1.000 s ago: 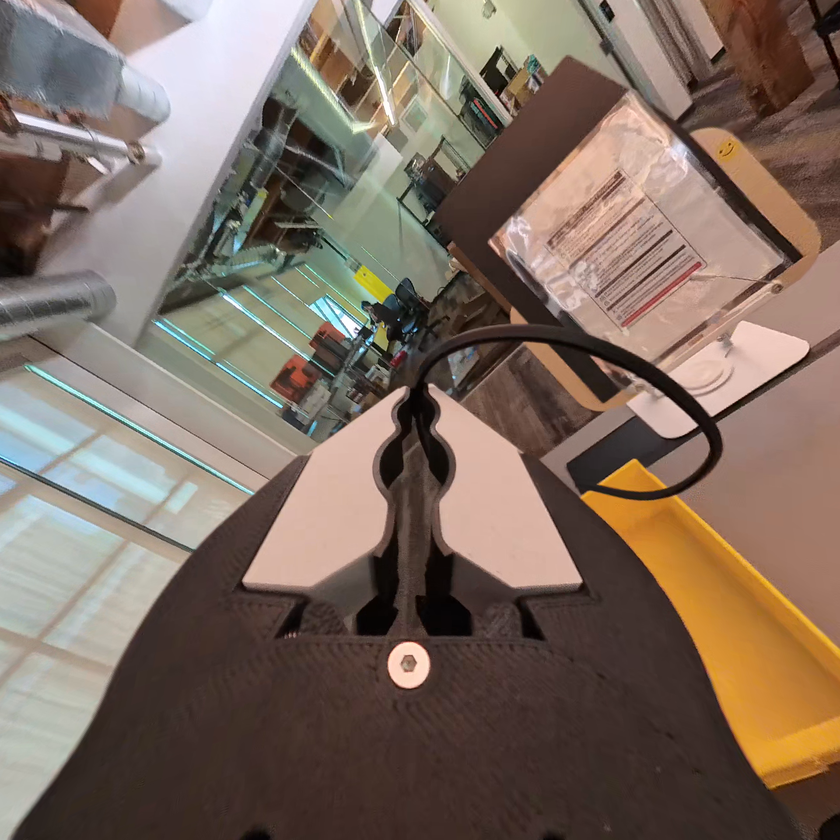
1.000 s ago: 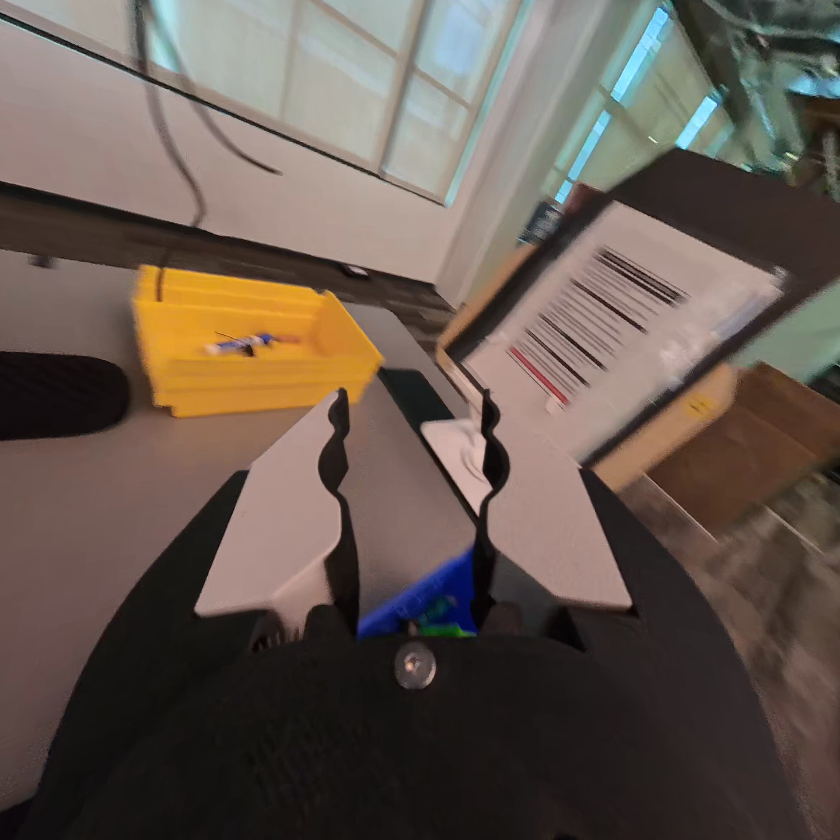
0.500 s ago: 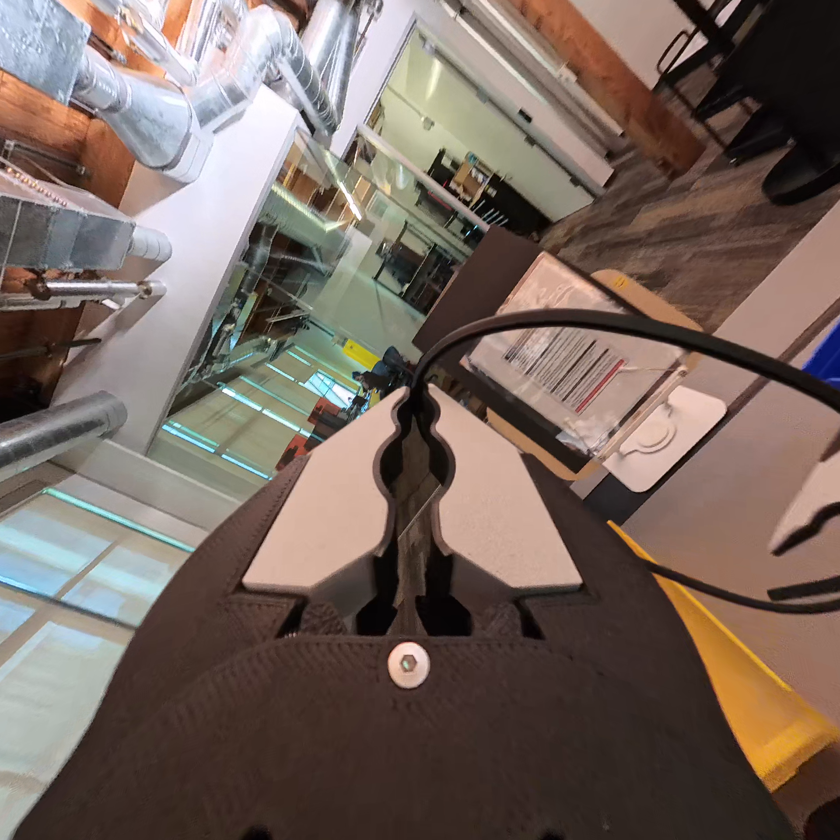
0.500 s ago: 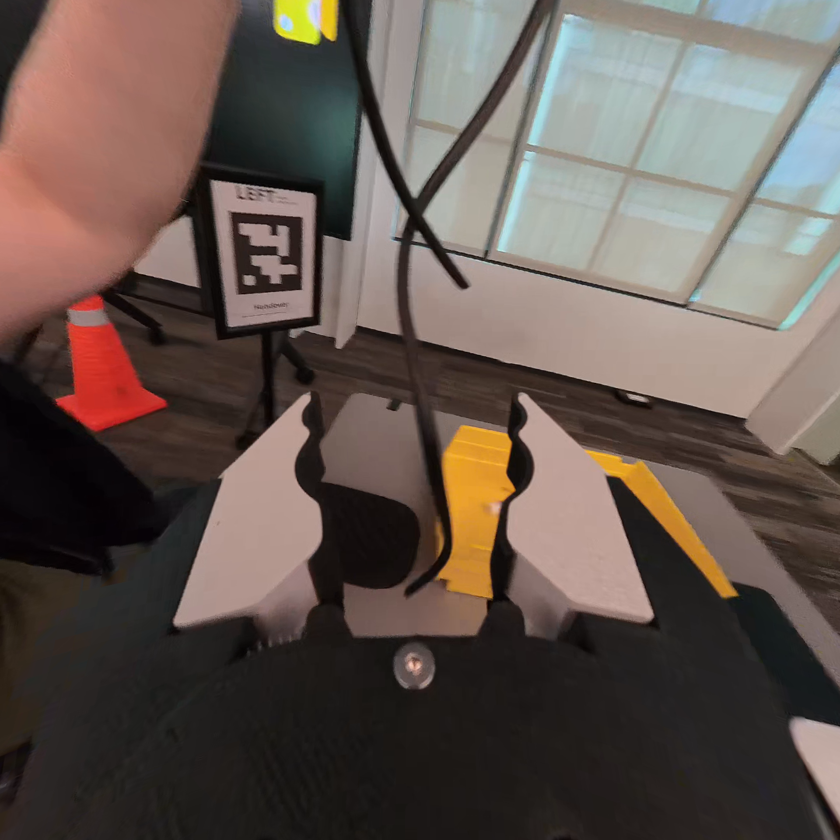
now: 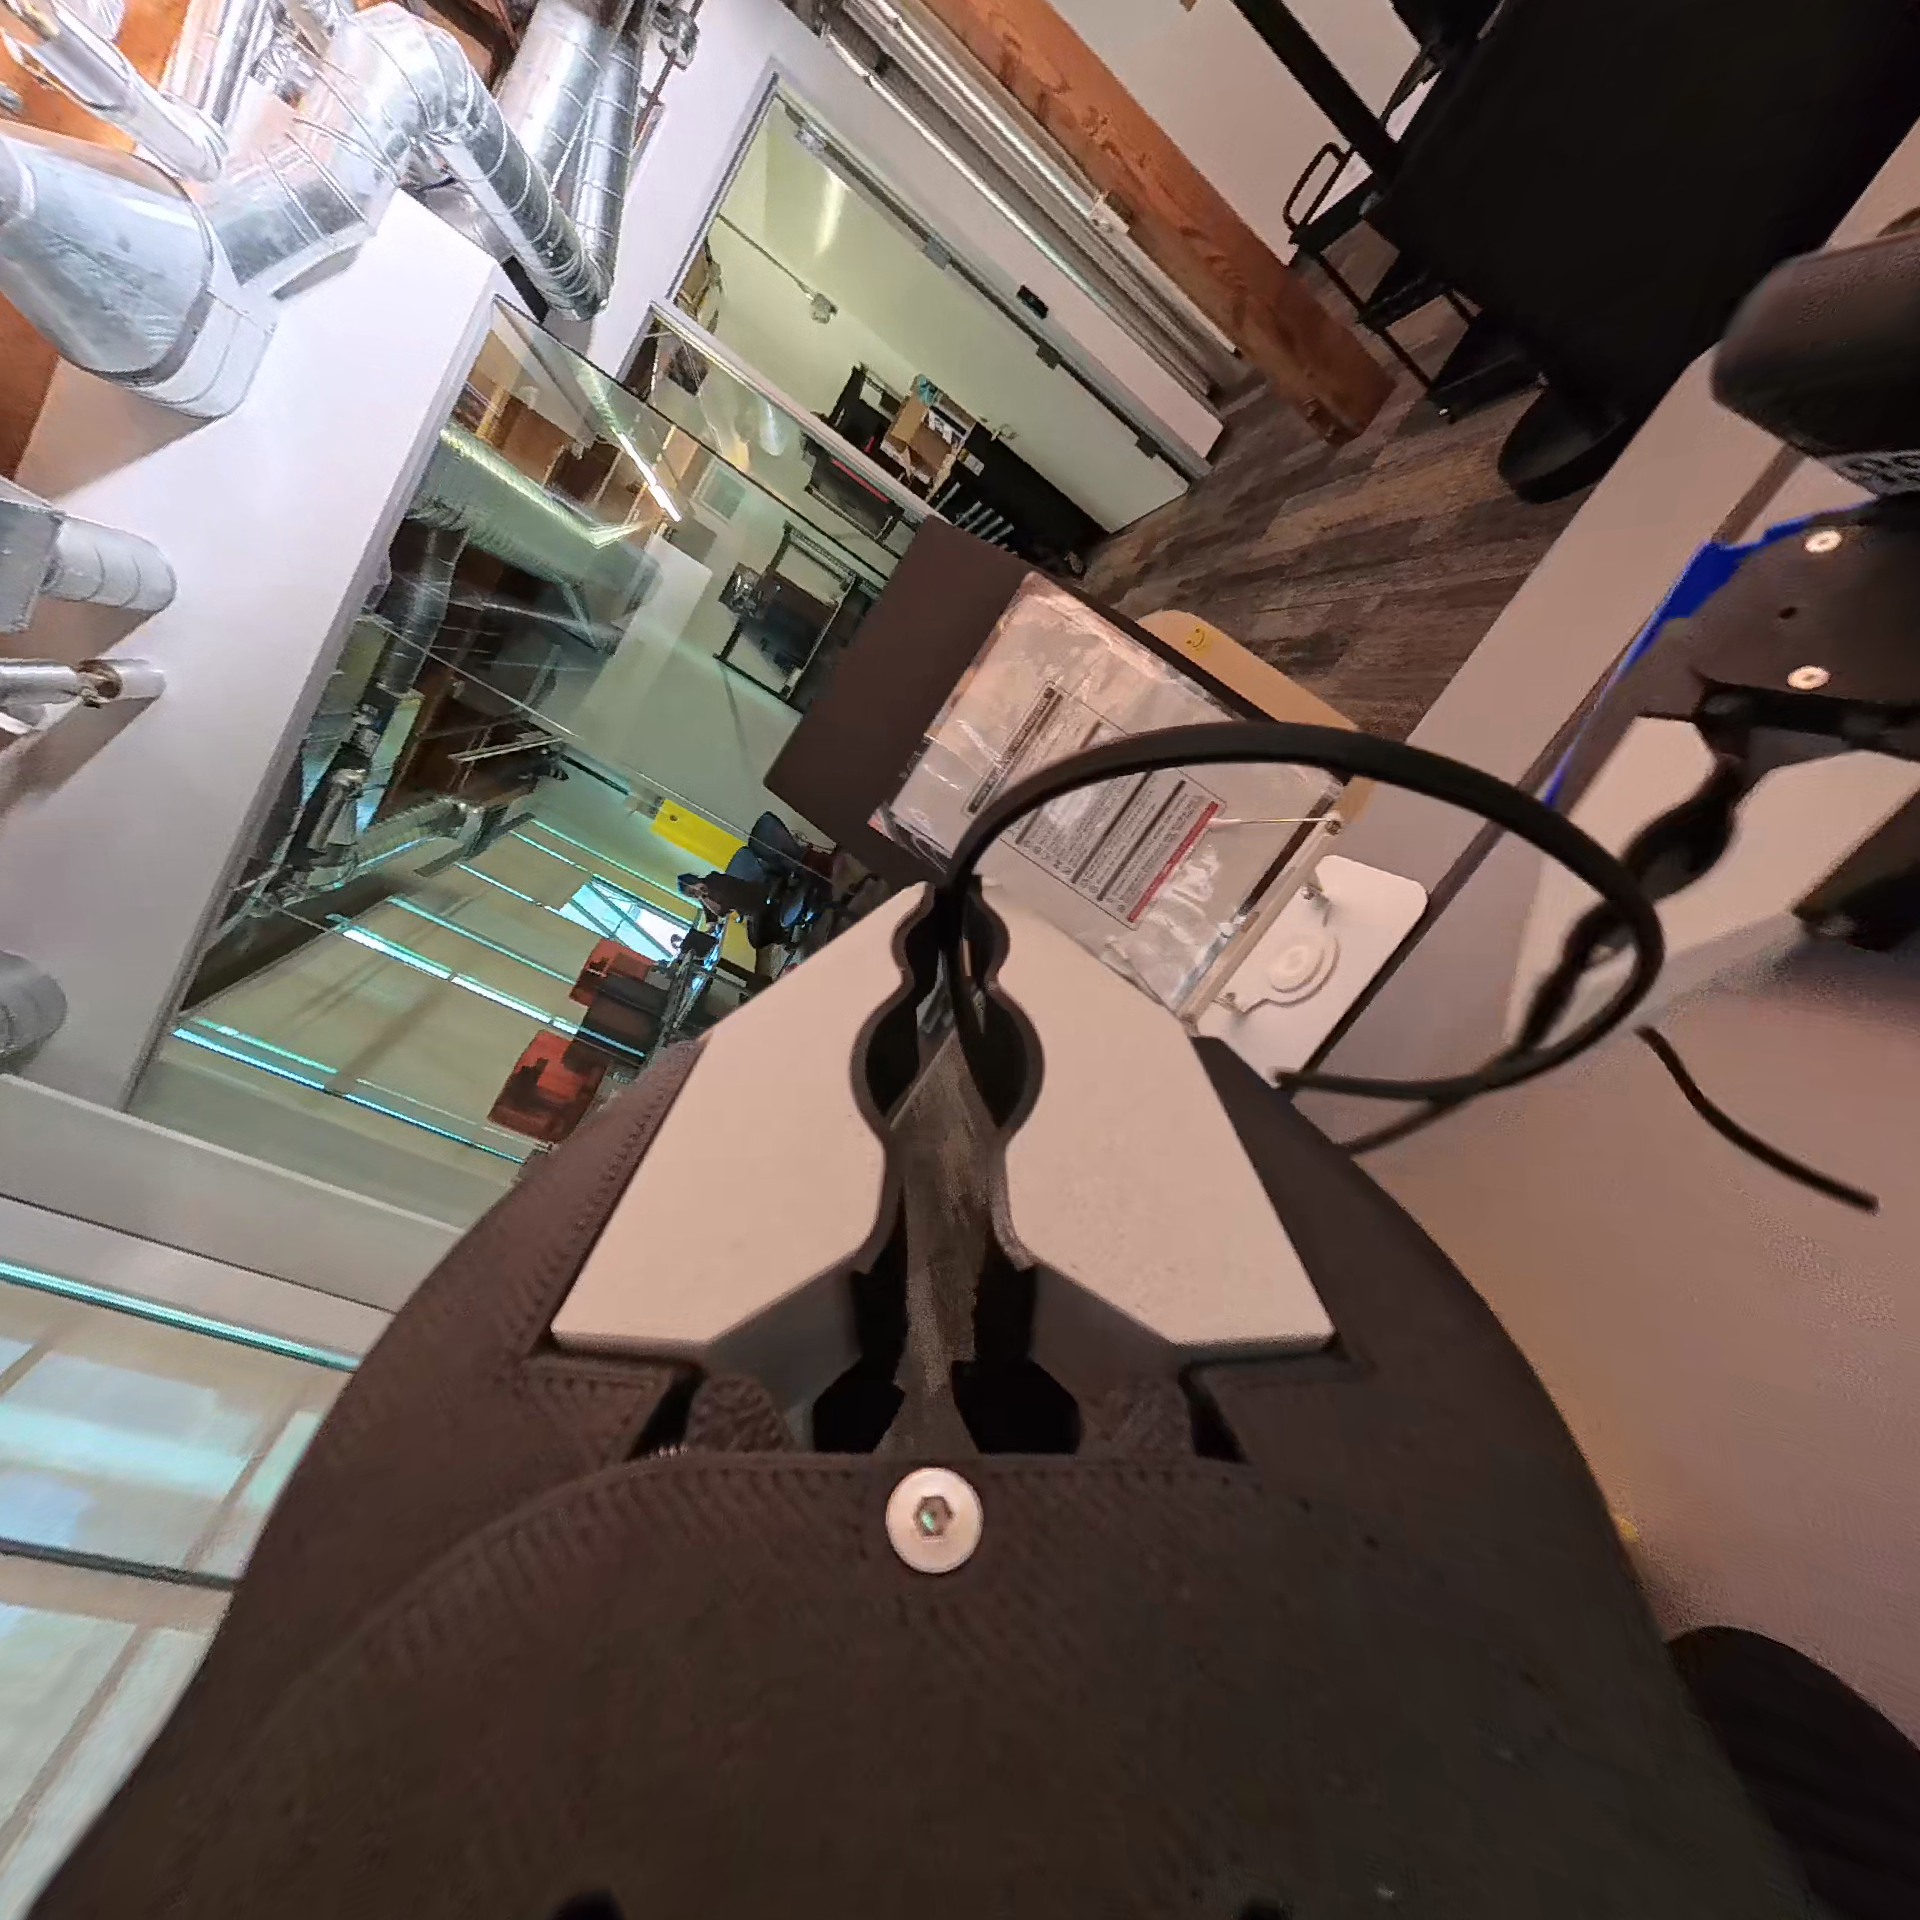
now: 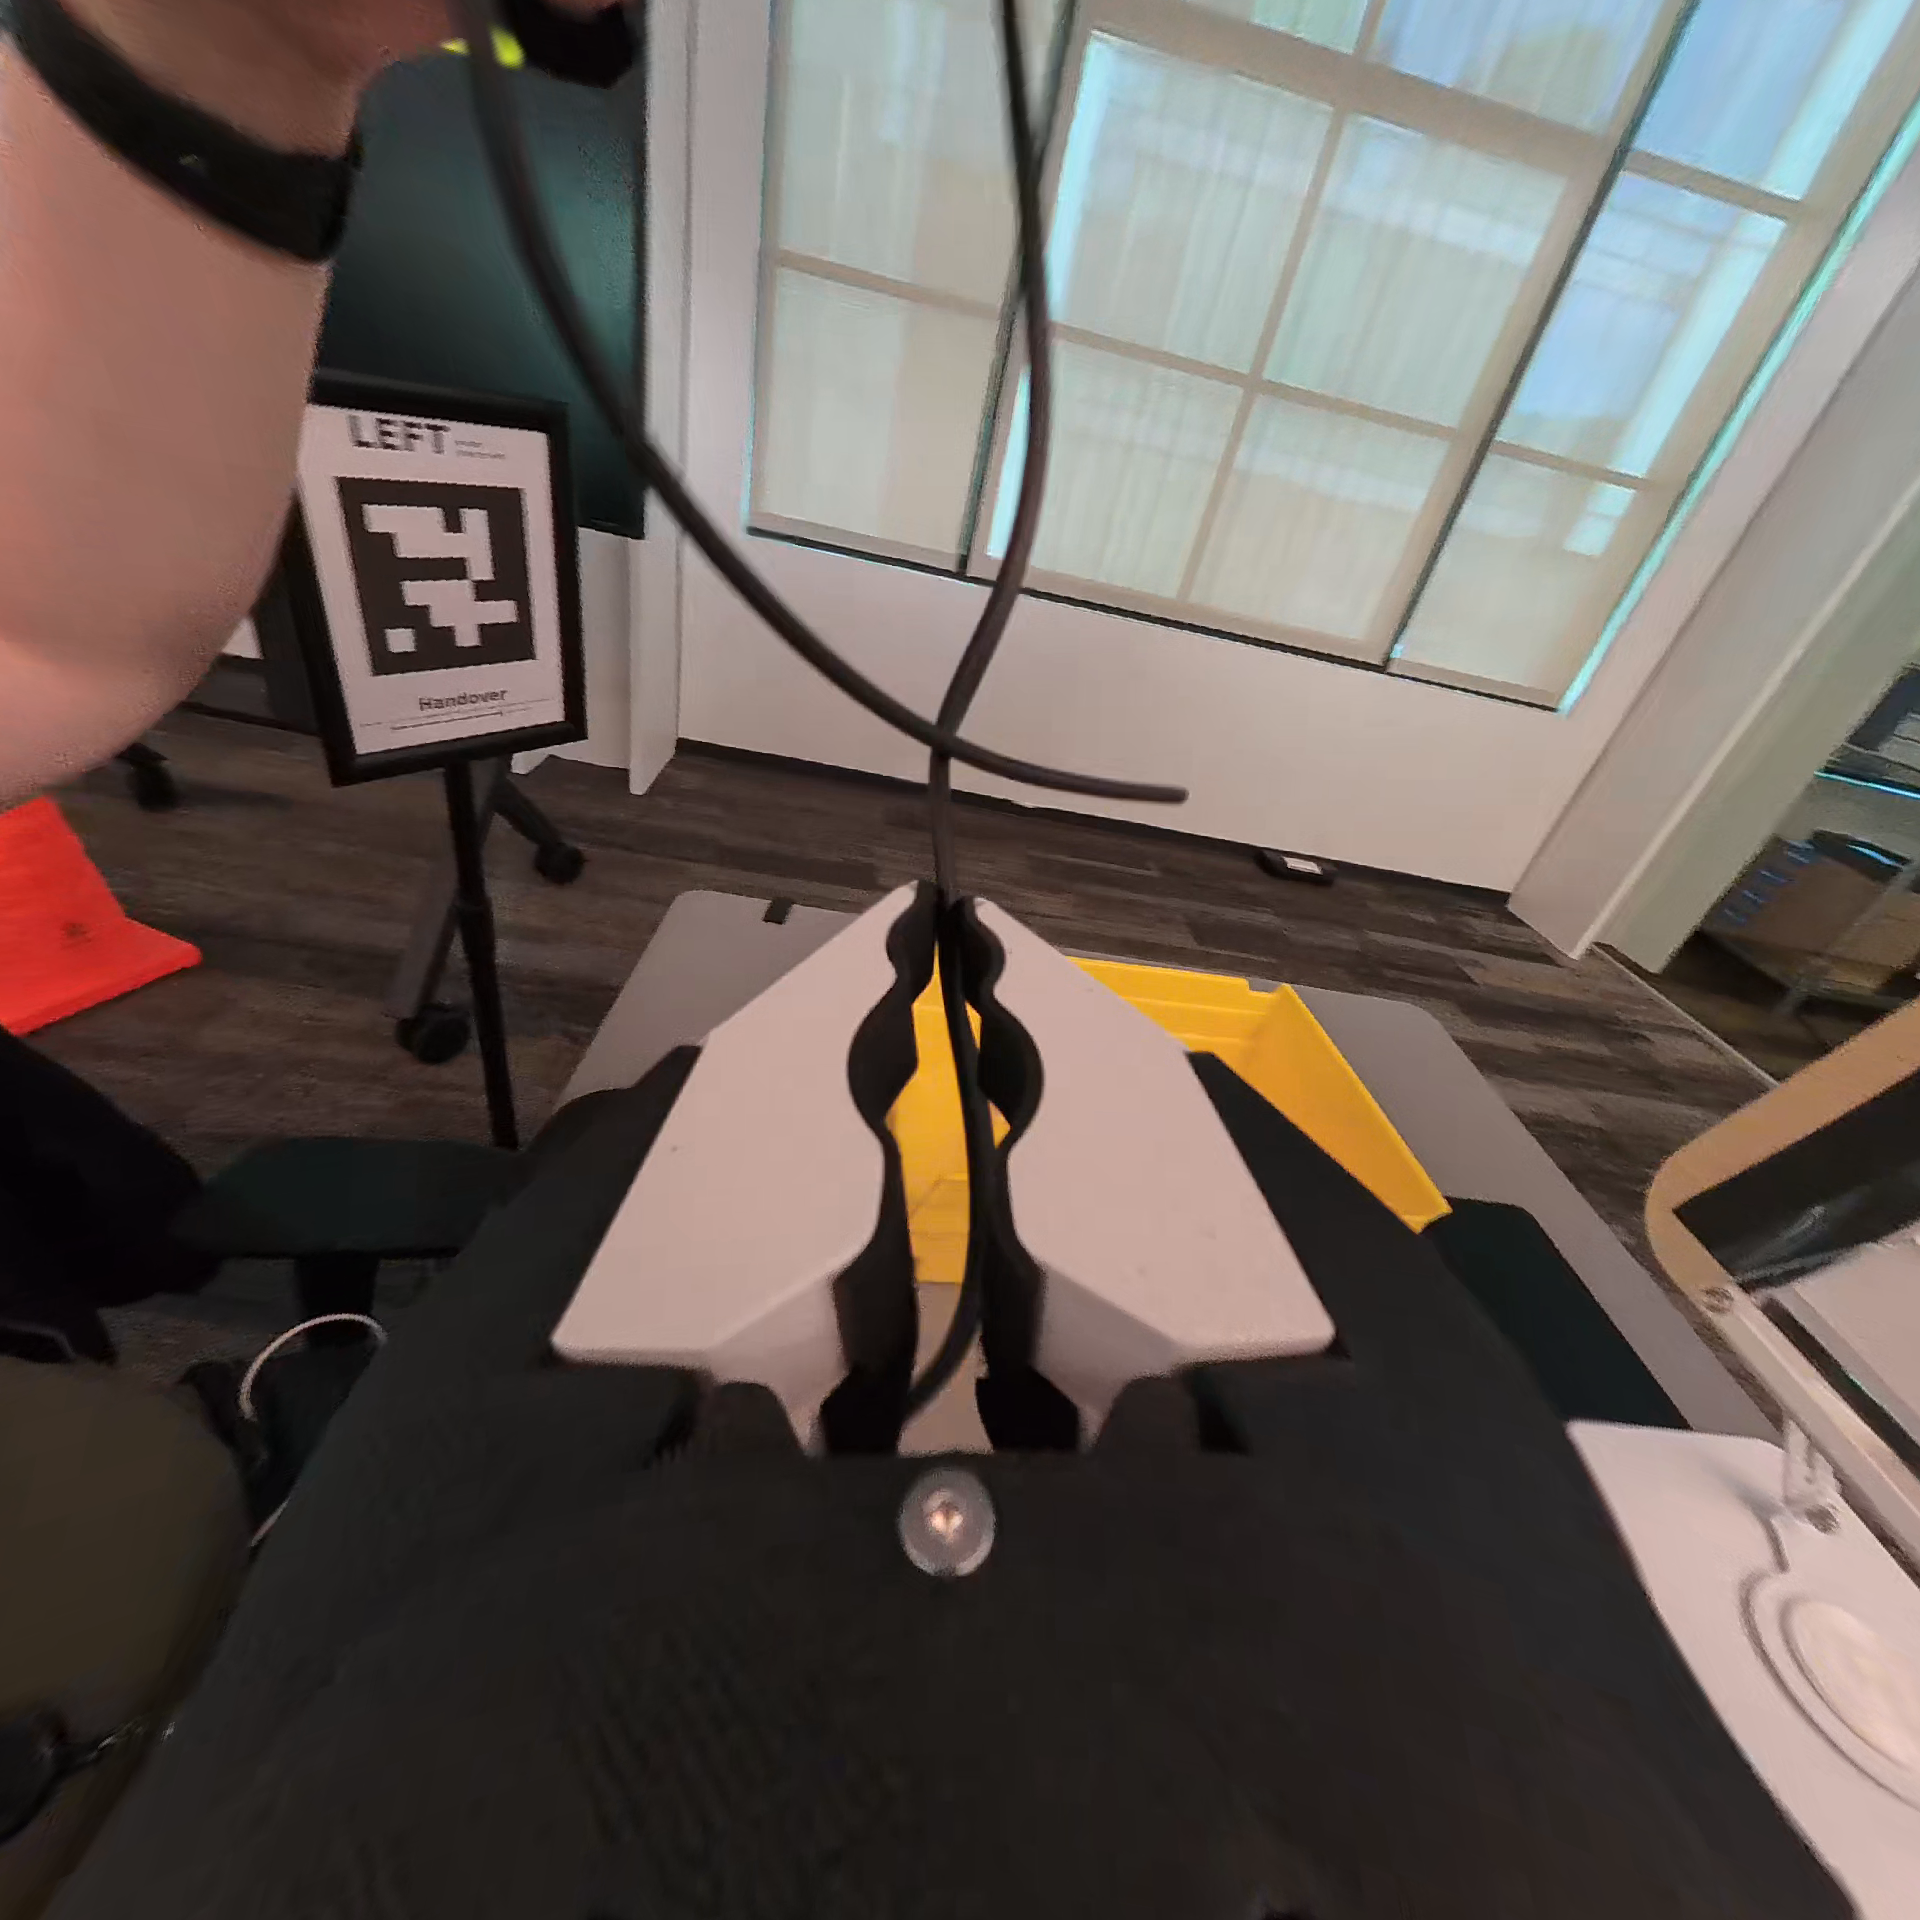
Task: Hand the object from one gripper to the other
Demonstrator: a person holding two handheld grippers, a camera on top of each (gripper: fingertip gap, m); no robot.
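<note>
A thin black cable [image 5: 1247,738] arcs through the air between both grippers. My left gripper [image 5: 951,904] is shut on one part of it at the fingertips. The cable loops right to my right gripper [image 5: 1662,852], which shows there at the upper right, closed on it. A loose end [image 5: 1766,1143] hangs over the grey table [image 5: 1662,1403]. In the right wrist view my right gripper [image 6: 940,904] is shut on the cable [image 6: 994,592], which runs up out of the frame. A second strand crosses it and ends free [image 6: 1174,795].
A yellow bin [image 6: 1309,1091] sits on the table behind my right fingers. A clear sign holder [image 5: 1143,831] stands on a white base at the table's edge. A person's arm [image 6: 135,416] fills the upper left. A marker sign on a stand [image 6: 436,582] and an orange cone [image 6: 62,914] stand on the floor. There is about 20 cm between the tips of the two grippers.
My right gripper has closed on the cable that hung between its open fingers half a second ago. My left gripper stays shut on the cable.
</note>
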